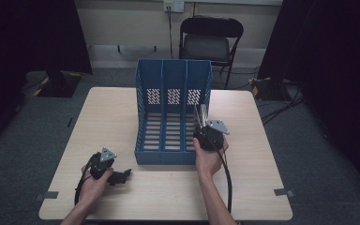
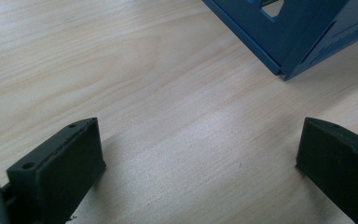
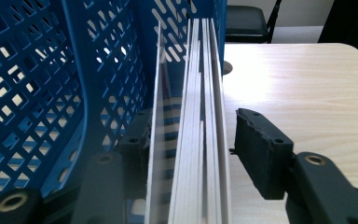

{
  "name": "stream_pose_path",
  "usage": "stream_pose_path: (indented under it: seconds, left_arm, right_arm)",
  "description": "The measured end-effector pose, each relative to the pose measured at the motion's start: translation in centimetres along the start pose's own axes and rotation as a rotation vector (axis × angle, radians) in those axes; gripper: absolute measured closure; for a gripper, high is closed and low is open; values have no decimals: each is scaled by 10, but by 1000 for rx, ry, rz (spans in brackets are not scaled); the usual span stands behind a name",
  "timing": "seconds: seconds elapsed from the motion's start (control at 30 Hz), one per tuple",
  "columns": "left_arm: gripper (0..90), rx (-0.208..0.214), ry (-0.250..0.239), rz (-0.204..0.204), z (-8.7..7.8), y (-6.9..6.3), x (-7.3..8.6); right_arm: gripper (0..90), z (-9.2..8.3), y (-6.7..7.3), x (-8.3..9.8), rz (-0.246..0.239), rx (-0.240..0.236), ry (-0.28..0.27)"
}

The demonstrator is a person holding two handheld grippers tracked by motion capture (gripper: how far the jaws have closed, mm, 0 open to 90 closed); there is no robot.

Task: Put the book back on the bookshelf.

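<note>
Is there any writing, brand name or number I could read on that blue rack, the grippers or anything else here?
None can be read.
Blue file rack: perforated holes and slots, no lettering.
Stack of white sheets between the right gripper's jaws: edges on, no print visible.
Left gripper: plain black jaws.
Wall outlet: too small to tell any marking.
</note>
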State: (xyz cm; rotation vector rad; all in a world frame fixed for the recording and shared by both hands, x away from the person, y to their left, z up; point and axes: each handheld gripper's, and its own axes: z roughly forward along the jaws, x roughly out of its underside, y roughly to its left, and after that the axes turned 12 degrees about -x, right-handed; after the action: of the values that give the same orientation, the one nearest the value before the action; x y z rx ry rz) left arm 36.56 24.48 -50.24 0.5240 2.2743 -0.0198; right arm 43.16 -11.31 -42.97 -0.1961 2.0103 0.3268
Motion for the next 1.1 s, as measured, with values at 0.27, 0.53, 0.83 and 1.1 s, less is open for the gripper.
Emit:
stream_pose_path:
  seconds: [0.27, 0.53, 0.83, 1.1]
  left_arm:
    - [0, -1, -1, 0, 0, 0, 0]
    - [0, -1, -1, -1, 0, 0, 0]
    - [0, 0, -1, 0, 0, 0, 0]
    - [0, 0, 0, 0, 0, 0, 0]
  right_arm:
    - [401, -6, -2, -1, 6, 3, 5]
    - [321, -14, -5, -1, 19, -80, 5]
    - [247, -27, -4, -5, -7, -178, -2]
    - [169, -38, -9, -11, -7, -239, 12]
